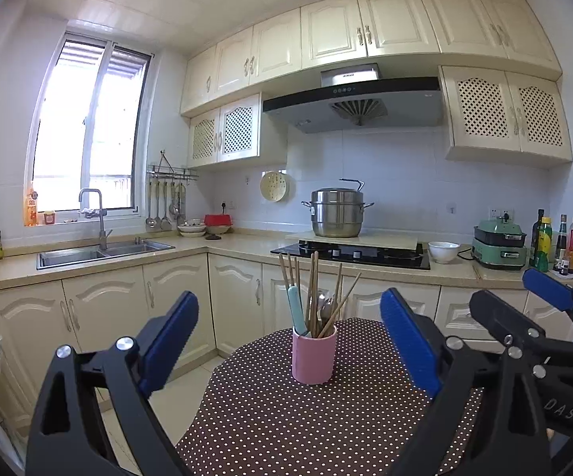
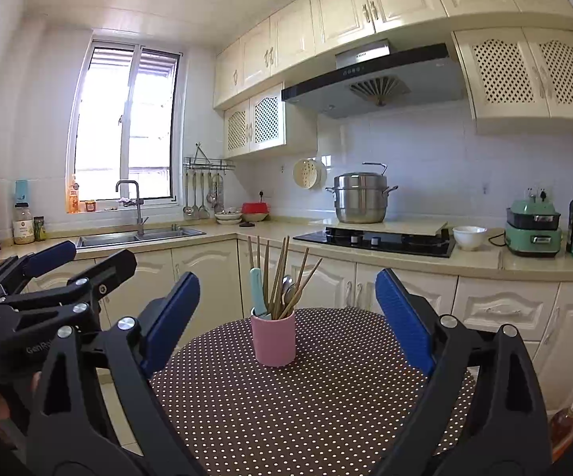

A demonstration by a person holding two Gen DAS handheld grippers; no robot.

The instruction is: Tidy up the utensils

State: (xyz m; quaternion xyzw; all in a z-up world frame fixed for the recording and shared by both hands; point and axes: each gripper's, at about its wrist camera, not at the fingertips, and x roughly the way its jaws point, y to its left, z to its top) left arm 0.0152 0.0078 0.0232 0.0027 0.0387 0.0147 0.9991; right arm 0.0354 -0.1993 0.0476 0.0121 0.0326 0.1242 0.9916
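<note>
While both pairs of tongs are held level at the near edge of the dotted worktop (image 1: 326, 428), nothing is gripped by either: the left tongs (image 1: 288, 341) stand spread wide with only air between the blue pads, and the right tongs (image 2: 288, 317) are likewise released and empty. Farther in, ahead of both and framed between each pair's fingers, the pink cup (image 2: 273, 339) is seen standing upright on the worktop, well apart from every pad. It sits a little right of centre for the left tongs and a little left of centre for the right (so between the two hands, neither clearly nearer). From it the chopsticks (image 2: 282, 277), a spoon (image 2: 288, 287) and a pale blue handle (image 2: 257, 291) rise, long axes near vertical and fanned slightly outward. No utensil is seen lying loose on the cloth, so the sorting is judged largely done.
</note>
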